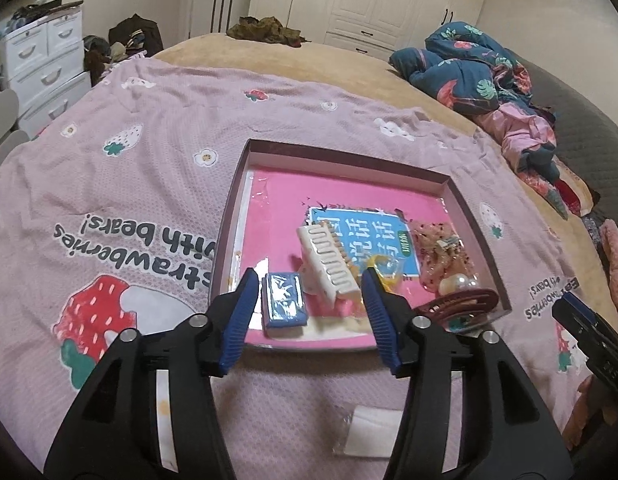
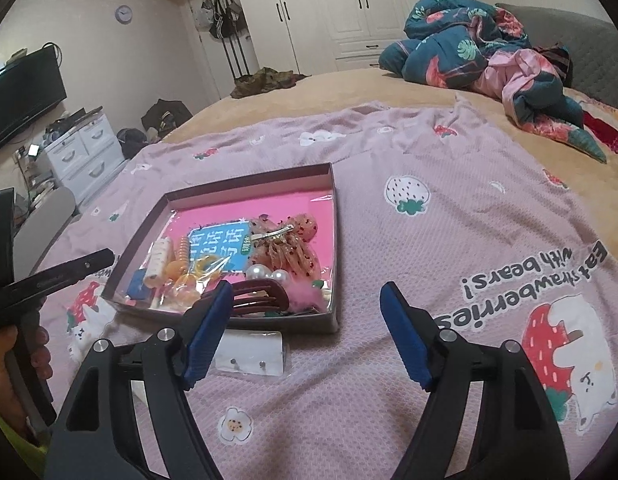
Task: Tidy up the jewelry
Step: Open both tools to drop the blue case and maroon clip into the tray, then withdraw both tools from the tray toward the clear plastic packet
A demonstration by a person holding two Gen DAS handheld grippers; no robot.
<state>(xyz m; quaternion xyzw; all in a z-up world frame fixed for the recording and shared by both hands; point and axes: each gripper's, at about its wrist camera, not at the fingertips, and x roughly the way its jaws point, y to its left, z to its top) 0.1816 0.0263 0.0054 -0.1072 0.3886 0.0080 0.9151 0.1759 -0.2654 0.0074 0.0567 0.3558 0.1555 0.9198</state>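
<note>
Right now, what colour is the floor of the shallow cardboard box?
Bright pink floor, clearest in the left wrist view.

Pink strawberry-print blanket (image 2: 449,216) lying spread over bed (image 2: 349,92) with tan cover. Crumpled blue floral quilt (image 2: 469,40) sitting heaped near headboard end, pink garment (image 2: 517,76) lying against it. Olive clothes (image 1: 265,28) lying at far bed edge. White wardrobe (image 2: 349,8) standing along far wall. White drawer unit (image 2: 85,152) standing beside bed. Round clock (image 2: 124,13) hanging on wall. Dark TV (image 2: 21,96) sitting at left.
</note>
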